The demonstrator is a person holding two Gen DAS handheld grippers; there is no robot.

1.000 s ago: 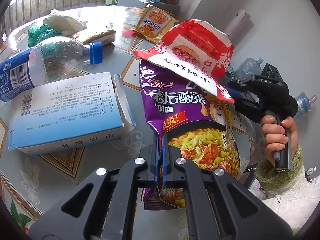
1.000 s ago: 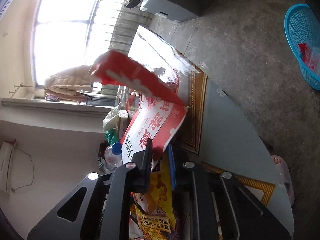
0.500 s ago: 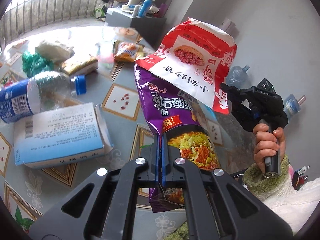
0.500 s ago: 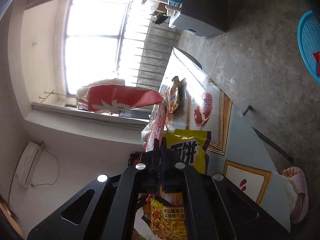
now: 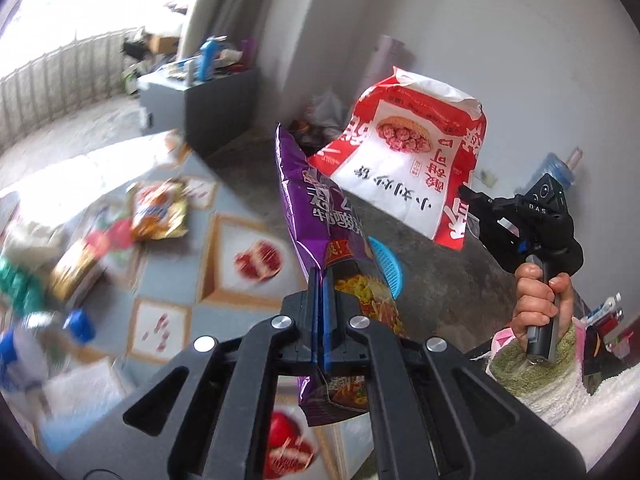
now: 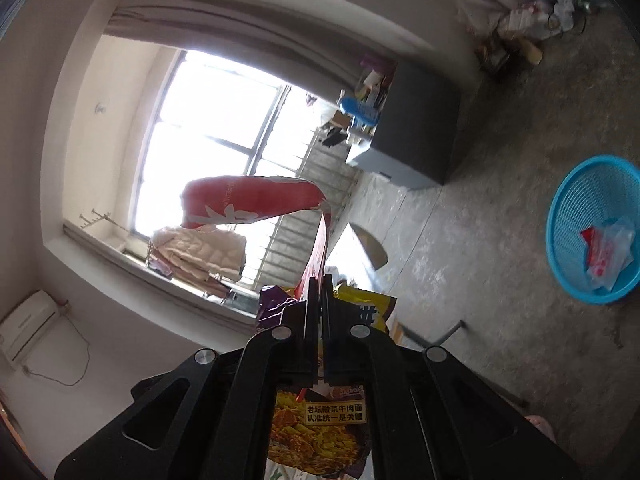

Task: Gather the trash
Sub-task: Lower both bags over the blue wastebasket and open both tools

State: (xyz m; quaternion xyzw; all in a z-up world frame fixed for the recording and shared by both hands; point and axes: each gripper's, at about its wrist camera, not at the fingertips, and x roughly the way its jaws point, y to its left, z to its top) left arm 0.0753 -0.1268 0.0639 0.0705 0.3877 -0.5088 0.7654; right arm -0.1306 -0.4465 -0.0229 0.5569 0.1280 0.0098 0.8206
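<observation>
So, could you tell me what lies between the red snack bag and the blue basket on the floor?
Only bare concrete floor: in the right wrist view nothing lies between the red snack bag and the blue basket.

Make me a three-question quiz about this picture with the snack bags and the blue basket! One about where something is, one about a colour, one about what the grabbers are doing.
1. Where is the blue basket?
A. on the floor
B. on the table
C. on the windowsill

2. What colour is the noodle packet in the left gripper?
A. green
B. purple
C. white

3. How is the right gripper?
A. wide open and empty
B. shut on the red-and-white bag
C. shut on a bottle

Answers:
1 A, it sits on the bare concrete floor.
2 B, its wrapper is purple above the noodle photo.
3 B, its fingers pinch the bag's lower corner and the bag hangs in the air.
</observation>
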